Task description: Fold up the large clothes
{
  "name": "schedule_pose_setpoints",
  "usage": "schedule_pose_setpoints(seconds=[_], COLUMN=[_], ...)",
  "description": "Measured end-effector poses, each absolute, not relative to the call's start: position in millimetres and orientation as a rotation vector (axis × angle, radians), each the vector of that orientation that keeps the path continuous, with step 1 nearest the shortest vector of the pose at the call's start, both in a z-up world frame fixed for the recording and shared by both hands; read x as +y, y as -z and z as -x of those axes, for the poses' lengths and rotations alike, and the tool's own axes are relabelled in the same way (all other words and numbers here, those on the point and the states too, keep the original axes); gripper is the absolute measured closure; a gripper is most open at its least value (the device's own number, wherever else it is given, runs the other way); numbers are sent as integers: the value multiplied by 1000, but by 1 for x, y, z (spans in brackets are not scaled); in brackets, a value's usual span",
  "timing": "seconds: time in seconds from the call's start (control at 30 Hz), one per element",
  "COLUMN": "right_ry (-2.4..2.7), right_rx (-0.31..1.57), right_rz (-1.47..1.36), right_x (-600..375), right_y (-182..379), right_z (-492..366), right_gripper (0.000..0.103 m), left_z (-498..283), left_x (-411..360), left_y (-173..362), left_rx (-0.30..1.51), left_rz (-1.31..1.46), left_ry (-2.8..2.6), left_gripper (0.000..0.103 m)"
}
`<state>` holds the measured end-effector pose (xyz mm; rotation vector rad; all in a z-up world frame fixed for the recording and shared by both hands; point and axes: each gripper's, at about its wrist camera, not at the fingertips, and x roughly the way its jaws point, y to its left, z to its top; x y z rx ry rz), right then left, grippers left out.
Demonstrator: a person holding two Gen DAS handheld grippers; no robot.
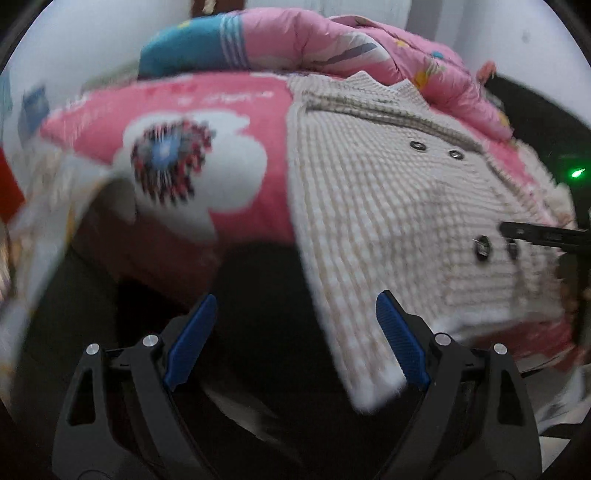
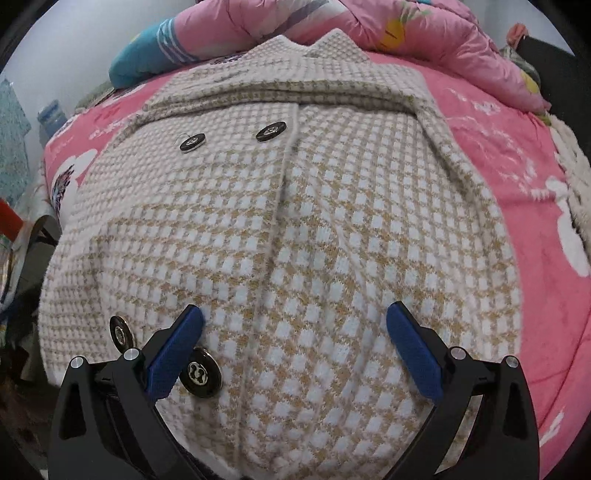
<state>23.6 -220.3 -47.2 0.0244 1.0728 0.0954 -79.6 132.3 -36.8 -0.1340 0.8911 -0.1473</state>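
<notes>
In the left wrist view, the left gripper (image 1: 295, 306) hangs with its blue pads spread wide and nothing between them; below it is dark space off the bed's edge. At about ten o'clock lies the pink bedsheet (image 1: 255, 122) with a white flower print, blurred. From one to four o'clock spreads the coat (image 1: 388, 206), a cream and tan checked knit, its lower corner drooping over the bed edge just beside the right-hand pad. A black tool tip, probably the other gripper, shows at three o'clock.

In the right wrist view, the right gripper (image 2: 295, 314) hovers over the coat (image 2: 295, 221), jaws fully apart and gripping nothing. The coat lies flat, front up, collar at twelve o'clock against a pink quilt (image 2: 424, 33). Four dark round buttons (image 2: 271, 131) show: two at eleven o'clock, two at eight o'clock beside the left pad.
</notes>
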Motion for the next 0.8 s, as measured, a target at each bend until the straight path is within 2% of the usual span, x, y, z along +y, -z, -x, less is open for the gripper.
schedule_pose_setpoints(seconds=[0.2,0.27,0.37,0.63,0.7,0.8], right_ry=[-102,-103,-111,-117,-122,-121], right_rx=[1062,1063,1057,1048,1052,1051], right_rz=[-57,-55,-57,-64,-67,-67], right_x=[-227,-227,-229,-228,-229,-229], right_y=[50,50,50,51,51,51], right_z=[-23,-24,-23,-21,-21,-22], right_gripper=[6,6,6,6,6,6], left_z=[95,87,79,72,75,80], left_x=[128,122,113,109,112,115], left_y=[47,51,59,56,54,56], left_rx=[873,893,935,929,930,957], left_rz=[215,231,205,189,243,305], left_ry=[205,234,234,228,292,335], left_gripper=[34,43,49,49,56,56])
